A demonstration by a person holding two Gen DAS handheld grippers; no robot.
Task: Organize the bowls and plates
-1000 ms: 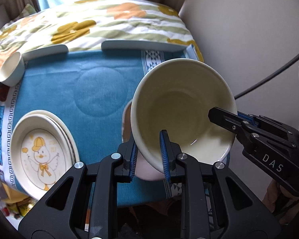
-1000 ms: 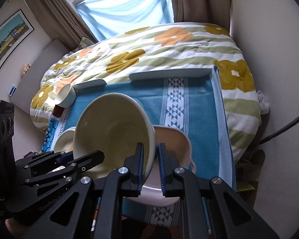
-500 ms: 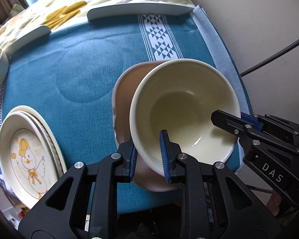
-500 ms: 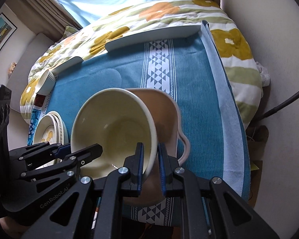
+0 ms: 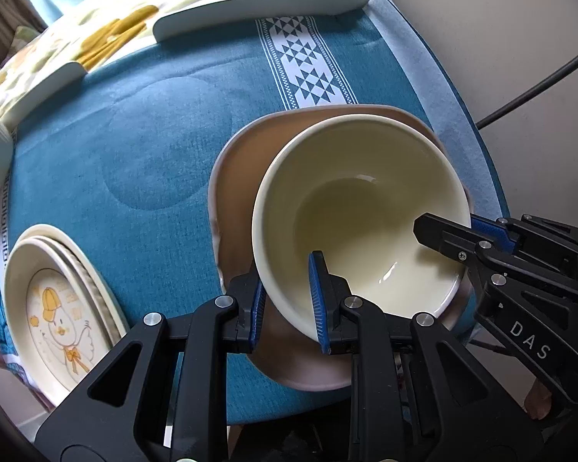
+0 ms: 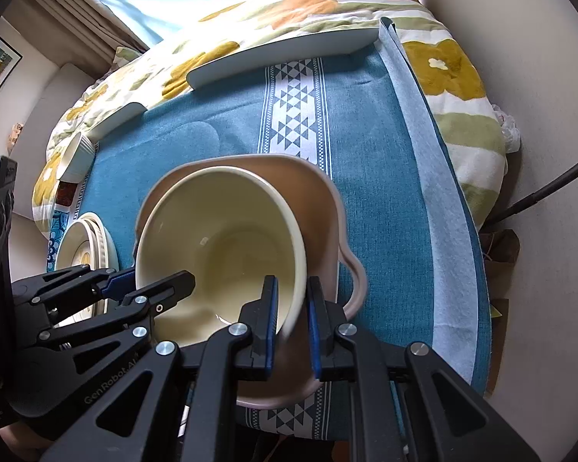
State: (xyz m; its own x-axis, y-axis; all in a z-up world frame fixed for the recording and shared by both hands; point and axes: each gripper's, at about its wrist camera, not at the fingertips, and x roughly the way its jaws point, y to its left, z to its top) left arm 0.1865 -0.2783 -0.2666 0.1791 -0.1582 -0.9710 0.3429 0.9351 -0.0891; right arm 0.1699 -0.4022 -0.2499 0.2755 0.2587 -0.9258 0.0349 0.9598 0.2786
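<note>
Glossy glazed cream bowl [image 5: 360,208] sits in a satin pink dish [image 5: 235,192] on matt woven blue cloth [image 5: 135,123].

My left wrist camera looks steeply down, close over the glossy cream ceramic bowl [image 5: 360,208]; my right wrist camera views that bowl [image 6: 219,246] from the opposite rim. Both share the teal-clothed desk [image 5: 154,146].

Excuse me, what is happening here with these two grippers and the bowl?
A person is using two handheld grippers to tidy dishes on a table with a blue cloth. The left gripper and the right gripper each pinch one side of the rim of a cream bowl. The bowl sits tilted inside a larger pink bowl, so it seems to be going in for stacking. A stack of duck plates lies nearby.
</note>
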